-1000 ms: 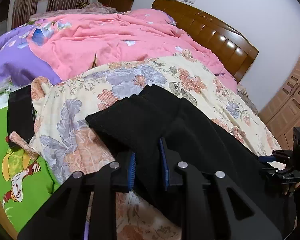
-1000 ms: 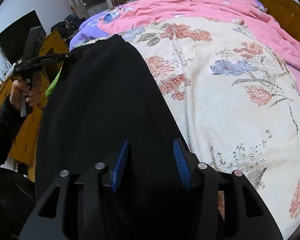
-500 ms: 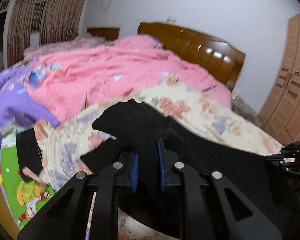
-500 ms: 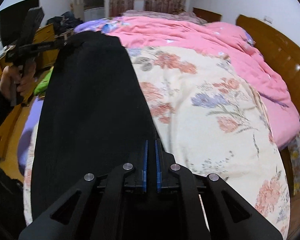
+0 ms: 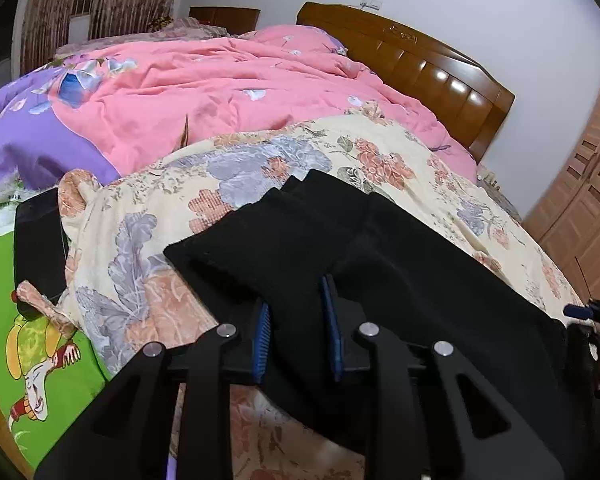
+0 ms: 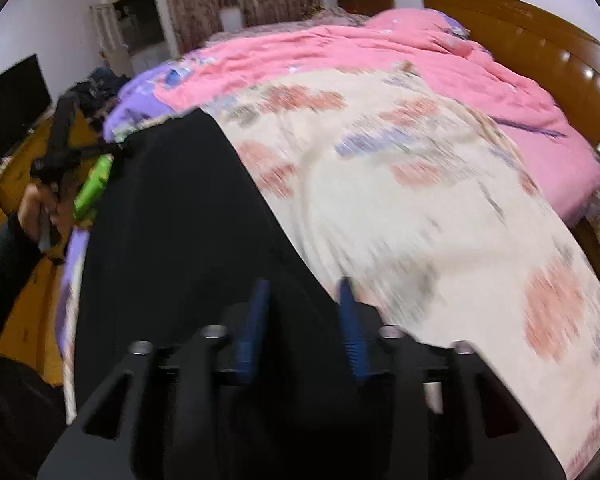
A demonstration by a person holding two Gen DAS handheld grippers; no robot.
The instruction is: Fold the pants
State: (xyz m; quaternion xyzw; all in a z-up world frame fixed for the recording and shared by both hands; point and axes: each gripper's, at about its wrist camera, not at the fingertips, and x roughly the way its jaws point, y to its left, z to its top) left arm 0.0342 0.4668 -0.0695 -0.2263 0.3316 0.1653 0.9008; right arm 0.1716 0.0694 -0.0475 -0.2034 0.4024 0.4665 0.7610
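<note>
Black pants (image 5: 400, 264) lie lengthwise along the near edge of the bed on a cream floral quilt (image 5: 236, 176). The leg cuffs lie at the left end; the rest runs toward the right. My left gripper (image 5: 296, 320) is open, its blue pads either side of the fabric near the cuffs. My right gripper (image 6: 304, 320) is open over the other end of the pants (image 6: 172, 220); this view is motion-blurred. The left gripper also shows in the right wrist view (image 6: 112, 150) at the far end of the pants.
A pink duvet (image 5: 220, 88) and purple cover (image 5: 28, 144) fill the far bed. A wooden headboard (image 5: 420, 64) stands behind. A green cartoon sheet (image 5: 28, 344) and a black phone-like slab (image 5: 40, 252) lie at left. A wardrobe (image 5: 588, 200) stands right; a TV (image 6: 12, 100) far left.
Both grippers were shut on the lifted pants half a second ago. Both have since opened, and the pants have come down flat on the quilt.
</note>
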